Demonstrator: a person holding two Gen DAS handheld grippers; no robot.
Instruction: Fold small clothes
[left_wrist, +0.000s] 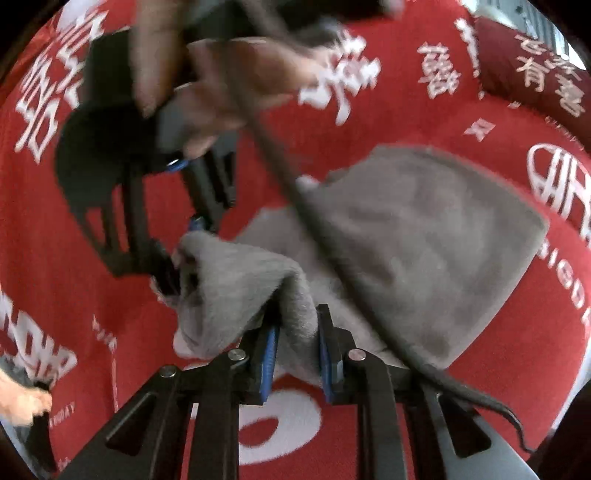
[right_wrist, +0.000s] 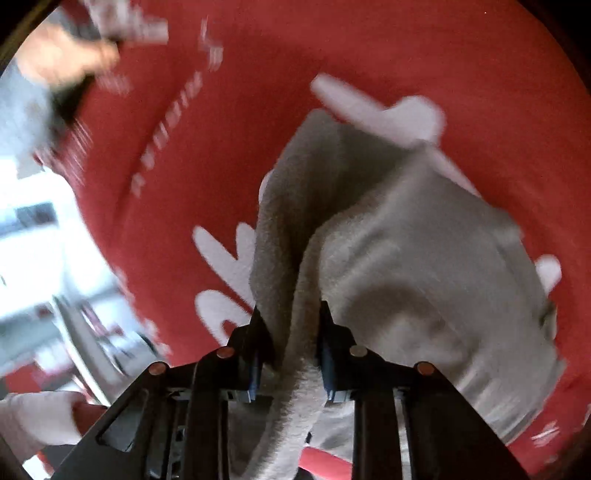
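Cloth: grey cloth (left_wrist: 424, 229) lies on red printed cover (left_wrist: 406, 110)
Left gripper (left_wrist: 297, 354): clenched on a raised cloth fold
Right gripper (right_wrist: 291, 354): grasping another bunched edge of it

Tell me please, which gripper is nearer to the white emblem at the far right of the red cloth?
Left. The left gripper pinches the grey cloth on the side toward the white emblem; the right gripper grips the cloth's opposite end, farther from it.
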